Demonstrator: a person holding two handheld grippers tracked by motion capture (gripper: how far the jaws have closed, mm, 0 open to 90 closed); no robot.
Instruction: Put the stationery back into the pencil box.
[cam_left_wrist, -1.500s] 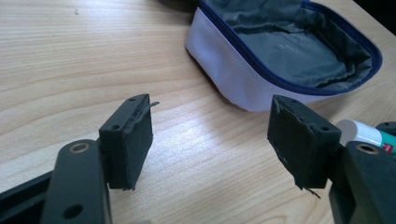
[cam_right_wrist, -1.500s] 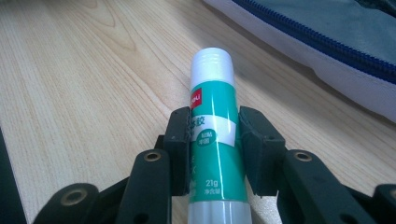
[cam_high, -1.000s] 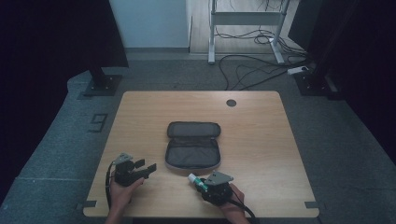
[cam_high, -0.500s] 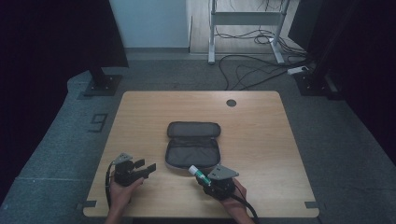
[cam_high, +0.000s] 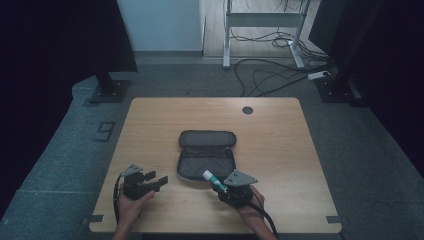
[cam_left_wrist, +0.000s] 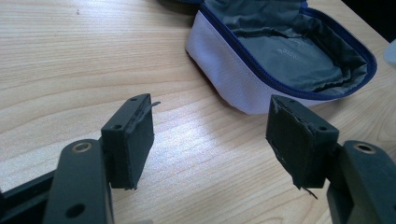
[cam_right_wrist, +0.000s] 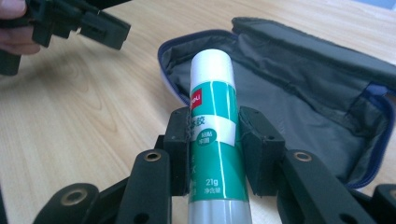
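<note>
Pinching a glue stick (cam_right_wrist: 212, 135) between its two black jaws, the right gripper (cam_high: 226, 189) is hanging just short of the open pencil case (cam_high: 206, 156), with the stick's white cap pointing ahead of the jaws and reaching over the case's near rim. Seen from the right gripper view, the green-and-white tube is sitting squarely between the pads, gripped around its middle, and the grey lining of the case is lying open directly beyond the cap.

Judging by this, the step in hand is carrying the glue stick to the case for packing. What comes next calls for a short push forward and a slight dip of the cap, so the tube is lying over the lined bottom half before the jaws are let apart; releasing too early would likely be dropping it on the rim or the table (cam_high: 280, 135).

Off to that gripper's left, the left gripper (cam_left_wrist: 210, 140) is holding nothing, its jaws spread wide, aimed at the case's pale outer wall but clear of it. Both hands are coming in low from the table's near edge, the right hand (cam_high: 250, 212) tucked behind its gripper, the left hand (cam_high: 131, 204) likewise.
</note>
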